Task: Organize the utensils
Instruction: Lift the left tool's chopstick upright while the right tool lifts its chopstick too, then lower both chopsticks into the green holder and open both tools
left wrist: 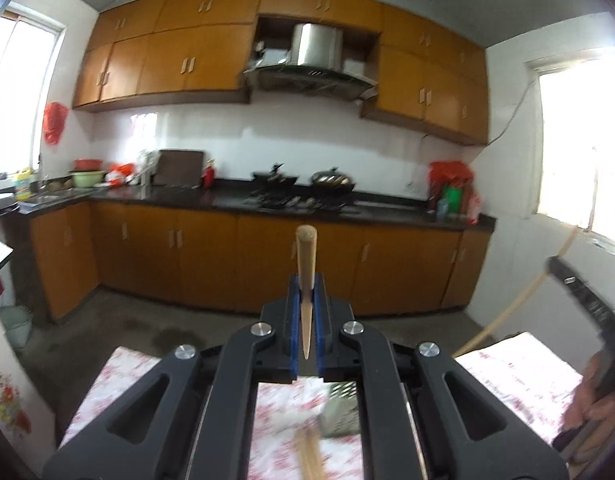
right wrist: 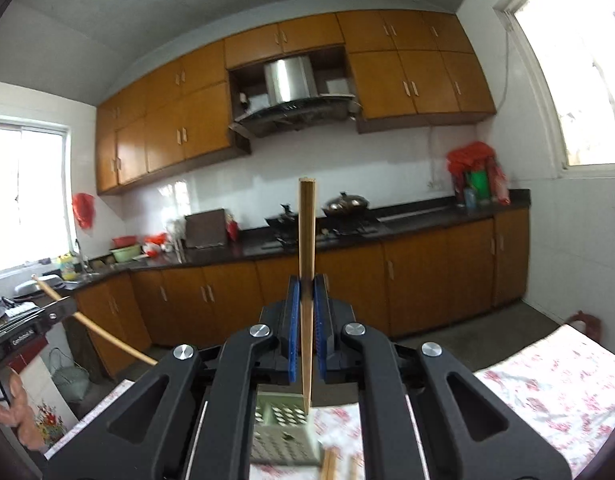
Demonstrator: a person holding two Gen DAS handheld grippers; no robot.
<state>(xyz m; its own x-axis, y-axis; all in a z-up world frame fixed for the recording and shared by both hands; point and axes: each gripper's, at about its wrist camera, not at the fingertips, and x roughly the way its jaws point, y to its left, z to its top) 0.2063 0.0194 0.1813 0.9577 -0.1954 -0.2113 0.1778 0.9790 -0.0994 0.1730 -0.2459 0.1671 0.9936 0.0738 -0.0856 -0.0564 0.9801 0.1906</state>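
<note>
My left gripper (left wrist: 306, 286) is shut on a round wooden chopstick (left wrist: 306, 256) that stands upright between the blue pads, its thick end up. In the right wrist view my right gripper (right wrist: 307, 286) is shut on a square wooden chopstick (right wrist: 307, 232), also upright. Both are raised above a table with a floral cloth (left wrist: 519, 368). A perforated utensil holder (right wrist: 283, 428) stands on the cloth below my right gripper and shows as the holder (left wrist: 341, 408) in the left view. More chopsticks (left wrist: 307, 456) lie on the cloth near the holder.
The right gripper's body (left wrist: 587, 304) and a hand (left wrist: 587, 400) show at the left view's right edge. Ahead is a kitchen counter (left wrist: 235, 200) with a stove and woks (left wrist: 331, 180), orange cabinets above and below. A floor gap separates table and cabinets.
</note>
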